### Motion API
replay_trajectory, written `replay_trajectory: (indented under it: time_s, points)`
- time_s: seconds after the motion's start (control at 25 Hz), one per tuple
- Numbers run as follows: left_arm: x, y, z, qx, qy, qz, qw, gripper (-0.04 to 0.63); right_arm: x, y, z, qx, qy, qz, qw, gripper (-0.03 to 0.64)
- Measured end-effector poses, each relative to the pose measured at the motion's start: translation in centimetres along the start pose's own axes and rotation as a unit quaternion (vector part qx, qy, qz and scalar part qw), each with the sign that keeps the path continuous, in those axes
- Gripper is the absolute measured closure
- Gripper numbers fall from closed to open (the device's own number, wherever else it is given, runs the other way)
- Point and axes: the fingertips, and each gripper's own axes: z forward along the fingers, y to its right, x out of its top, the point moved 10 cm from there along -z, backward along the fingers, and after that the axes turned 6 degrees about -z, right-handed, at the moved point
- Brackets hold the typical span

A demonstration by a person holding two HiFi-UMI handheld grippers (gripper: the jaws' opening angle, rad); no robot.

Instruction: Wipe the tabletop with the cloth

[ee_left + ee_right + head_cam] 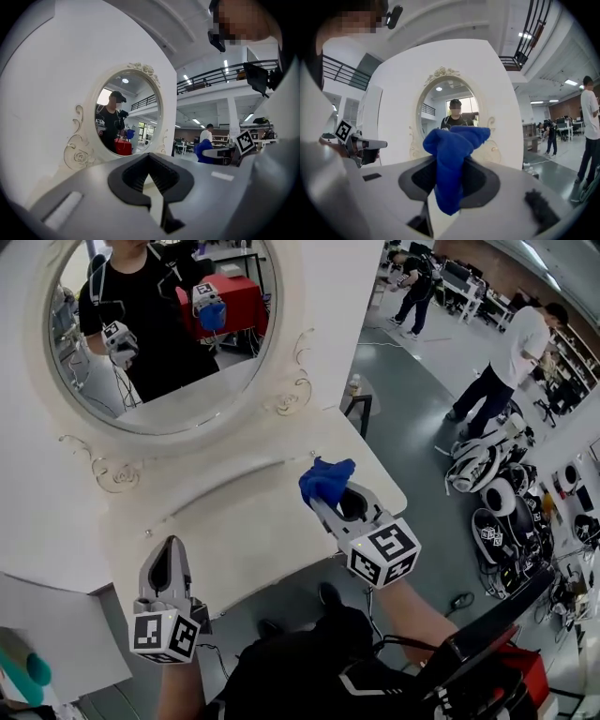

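A blue cloth [326, 480] hangs bunched from my right gripper [324, 503], which is shut on it just above the right part of the white tabletop [246, 521]. In the right gripper view the cloth [452, 154] fills the gap between the jaws of that gripper [450, 176] and droops in front of them. My left gripper [168, 557] hovers over the tabletop's front left, jaws together and nothing in them. The left gripper view shows its own pads [149, 164] closed, with the cloth [204, 151] far off to the right.
An oval mirror [159, 324] in an ornate white frame stands at the back of the table. The tabletop ends at a rounded right corner [396, 495]. Beyond it are a small stool [359, 401], gear on the floor [497, 507] and standing people [511, 357].
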Motion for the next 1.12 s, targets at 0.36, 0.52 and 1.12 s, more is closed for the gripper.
replay_trajectory:
  time_s: [0.36, 0.52, 1.12]
  points:
    - [0.8, 1.9, -0.6, 0.026, 0.013, -0.017, 0.9994, 0.589, 2.5, -0.3, -0.3, 0.008, 0.01, -0.014, 1.0, 0.497]
    - [1.1, 3.2, -0.1, 0.026, 0.024, -0.019, 0.9992, 0.589, 2.7, 0.8, -0.7, 0.011, 0.006, -0.011, 1.0, 0.497]
    - [1.1, 6.3, 1.0, 0.037, 0.033, -0.016, 0.9986, 0.589, 2.6, 3.5, -1.2, 0.031, 0.005, -0.018, 0.999, 0.497]
